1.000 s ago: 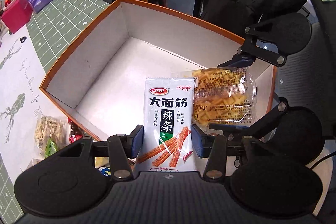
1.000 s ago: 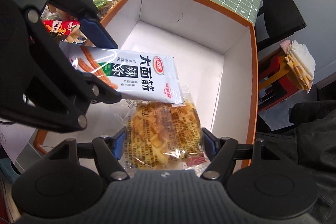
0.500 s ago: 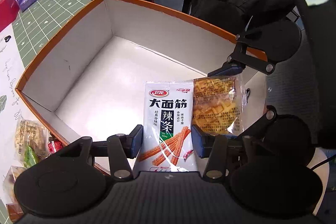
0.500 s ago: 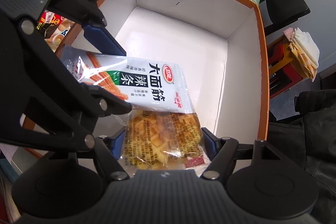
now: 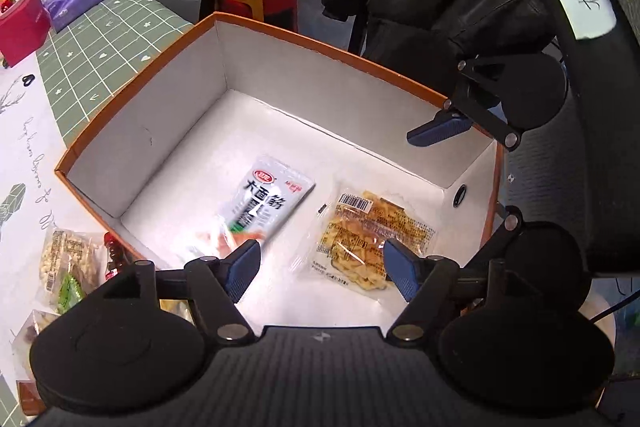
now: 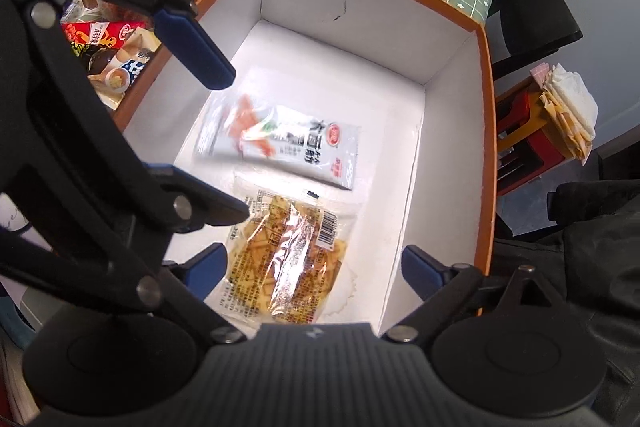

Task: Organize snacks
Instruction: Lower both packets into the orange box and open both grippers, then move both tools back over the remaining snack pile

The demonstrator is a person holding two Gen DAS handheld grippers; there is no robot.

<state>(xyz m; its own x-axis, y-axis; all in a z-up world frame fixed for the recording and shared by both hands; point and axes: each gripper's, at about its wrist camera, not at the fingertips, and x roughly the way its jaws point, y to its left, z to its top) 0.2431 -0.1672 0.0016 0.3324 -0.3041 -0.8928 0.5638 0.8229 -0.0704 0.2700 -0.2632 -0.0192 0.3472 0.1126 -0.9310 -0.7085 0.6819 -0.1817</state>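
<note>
Hovering over the box (image 5: 140, 115), our left gripper (image 5: 320, 269) and right gripper (image 6: 312, 267) had jaws apart. The white packet (image 5: 268, 203) and yellow packet (image 5: 368, 239) lay side by side inside.

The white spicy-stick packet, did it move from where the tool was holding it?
Yes. The white packet dropped out of the left tool onto the orange box floor.

Black tool (image 5: 320, 267), blue pads (image 5: 240, 269), silver screws
</note>
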